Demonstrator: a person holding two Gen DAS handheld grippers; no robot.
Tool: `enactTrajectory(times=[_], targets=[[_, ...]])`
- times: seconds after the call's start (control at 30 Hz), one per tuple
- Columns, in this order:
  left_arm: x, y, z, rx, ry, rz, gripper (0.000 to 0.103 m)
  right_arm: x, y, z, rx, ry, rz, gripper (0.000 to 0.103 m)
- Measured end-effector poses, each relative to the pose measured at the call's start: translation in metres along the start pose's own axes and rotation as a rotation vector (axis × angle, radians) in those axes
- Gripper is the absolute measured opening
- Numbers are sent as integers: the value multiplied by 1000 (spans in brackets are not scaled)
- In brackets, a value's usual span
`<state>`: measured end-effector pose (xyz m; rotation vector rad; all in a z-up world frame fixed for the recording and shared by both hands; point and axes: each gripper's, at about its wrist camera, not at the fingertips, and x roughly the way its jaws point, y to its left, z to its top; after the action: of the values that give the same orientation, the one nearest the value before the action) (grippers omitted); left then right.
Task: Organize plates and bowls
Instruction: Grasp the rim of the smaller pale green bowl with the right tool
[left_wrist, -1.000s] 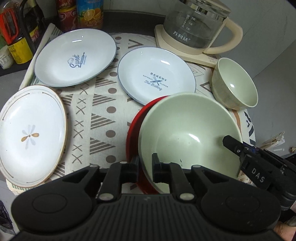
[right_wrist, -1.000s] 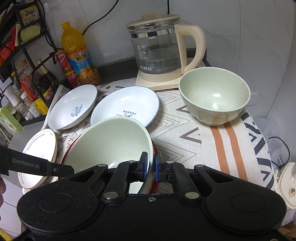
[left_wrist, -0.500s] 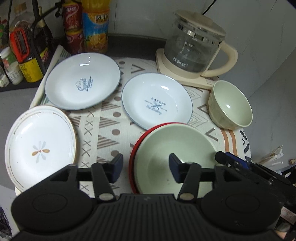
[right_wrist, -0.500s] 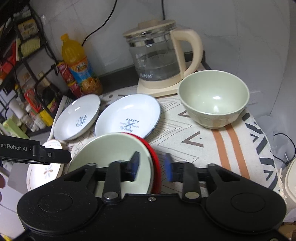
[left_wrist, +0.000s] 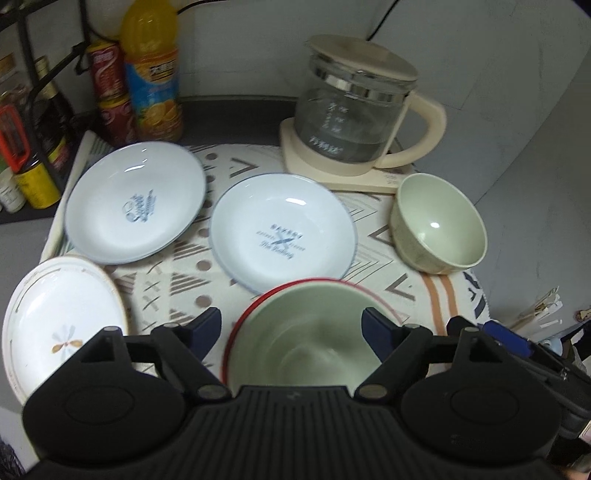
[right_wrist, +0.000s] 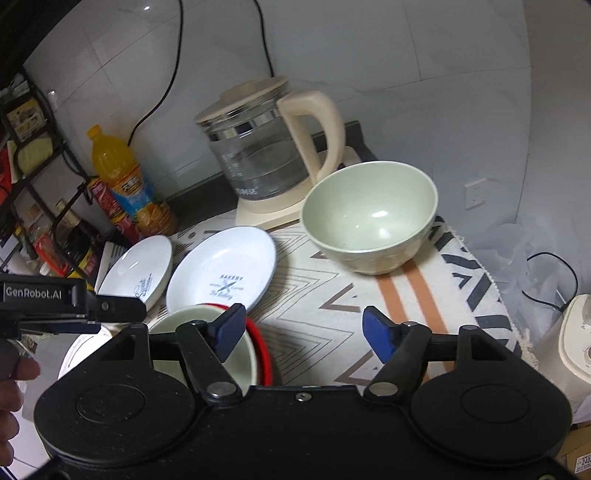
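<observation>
1. The left tool (left_wrist: 291, 328) has its jaws spreading apart; the green bowl (left_wrist: 306, 343) sits low between the two blue pads without either pad pressing on it.
2. The right tool (right_wrist: 303, 330) is likewise spreading its jaws, with only patterned cloth (right_wrist: 332, 317) showing in the gap; its left pad hangs over the green bowl's rim, and I cannot tell whether it touches.
3. The green bowl rests inside a red dish (left_wrist: 373, 295), whose rim shows as a thin red ring around it, at the near edge of the tabletop (left_wrist: 236, 101).
4. A second, smaller green bowl (left_wrist: 439, 223) stands upright on the cloth at the right, just in front of the kettle base.
5. A pale blue plate printed with "BAKERY" (left_wrist: 282, 232) lies just behind the red dish, its near rim close to the red ring.
6. Another pale blue plate with script lettering (left_wrist: 135, 206) lies to the left of it, apart from it.
7. A white plate with a gold rim and a small flower mark (left_wrist: 61, 325) sits at the left edge of the cloth.
8. A glass kettle (left_wrist: 354, 103) with a cream handle stands on its base at the back.
9. An orange drink bottle (left_wrist: 151, 74) and red cans (left_wrist: 109, 92) stand against the wall at the back left.
</observation>
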<state>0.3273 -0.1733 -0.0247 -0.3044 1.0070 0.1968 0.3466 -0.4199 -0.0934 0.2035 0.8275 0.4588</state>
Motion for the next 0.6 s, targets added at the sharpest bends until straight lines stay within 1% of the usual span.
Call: enactTrajectory(times=[0.17,0.43,0.6], targets=[[11,-15,11,26,-23,-30,82,1,-10,7,14,-14,-17,69],[37,-32,28,26,-21,-64,82,5,-33,21,76,-54,-80,69],[53,-47,41,53,-24,-85,82,11,-50,30,128,-80,-113,69]])
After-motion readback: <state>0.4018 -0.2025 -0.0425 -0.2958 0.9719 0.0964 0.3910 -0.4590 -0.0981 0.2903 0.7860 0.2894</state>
